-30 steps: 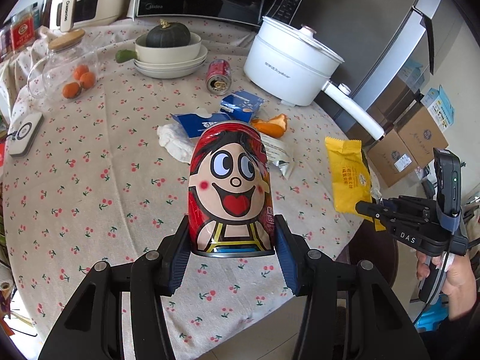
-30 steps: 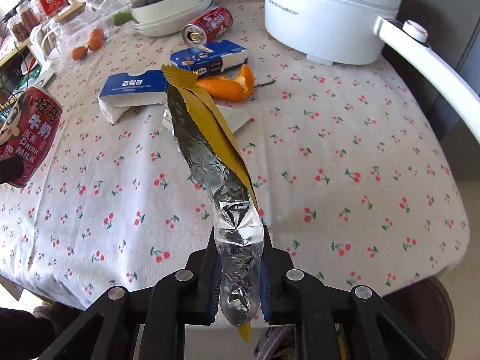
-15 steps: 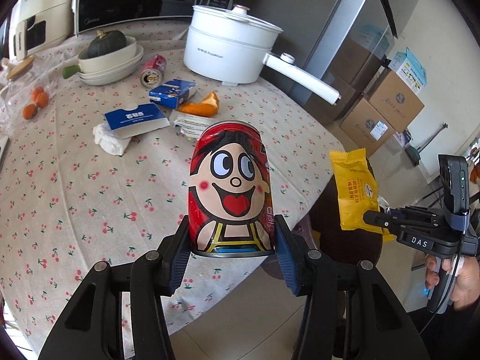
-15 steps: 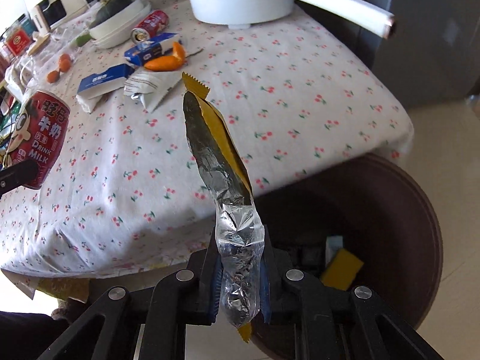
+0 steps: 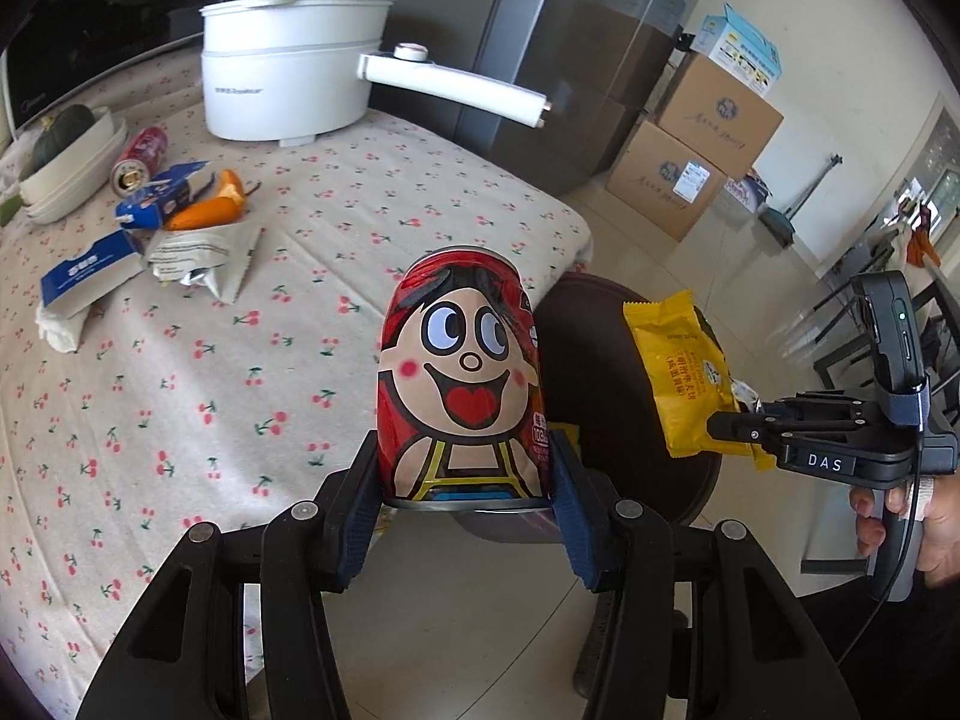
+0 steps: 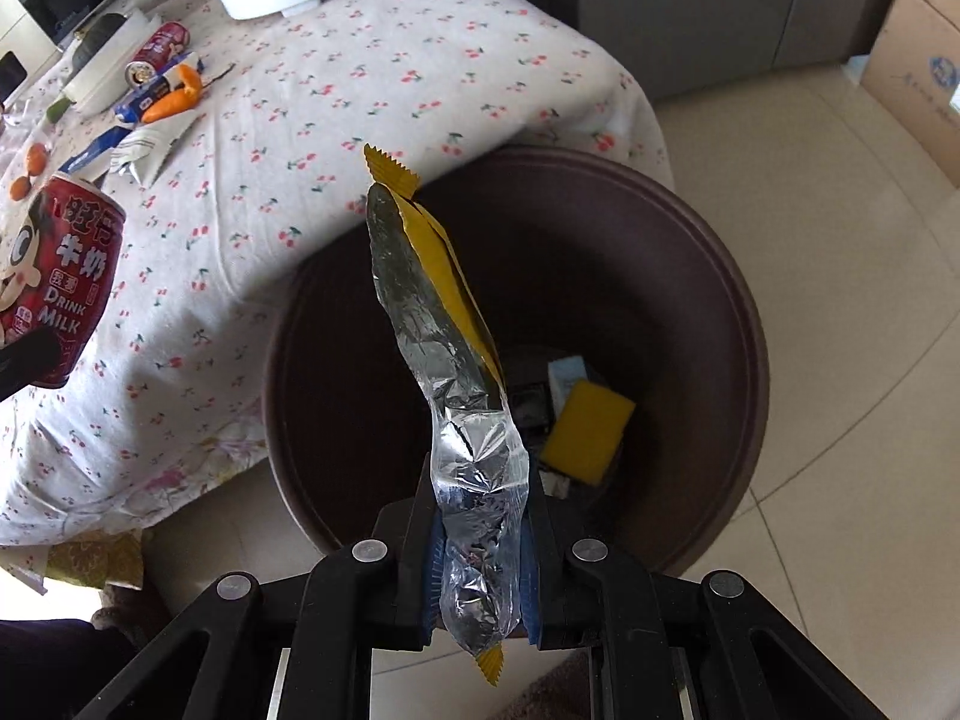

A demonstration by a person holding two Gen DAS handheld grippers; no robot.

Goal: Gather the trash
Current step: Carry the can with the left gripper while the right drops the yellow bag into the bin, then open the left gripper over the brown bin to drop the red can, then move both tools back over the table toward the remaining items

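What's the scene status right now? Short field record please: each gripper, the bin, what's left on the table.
left gripper: shut on milk can, beside the table edge
right gripper: shut on yellow wrapper, above the bin opening
bin: brown, open, some trash inside
table: second can, blue cartons, orange peel, torn packet remain

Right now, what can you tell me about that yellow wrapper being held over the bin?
The yellow wrapper is a crinkled snack packet, yellow printed outside, silvery foil inside, with zigzag-cut ends. It looks flat and empty. The right gripper pinches its lower end between closed jaws, so it stands tilted over the brown bin. Nothing else touches it.
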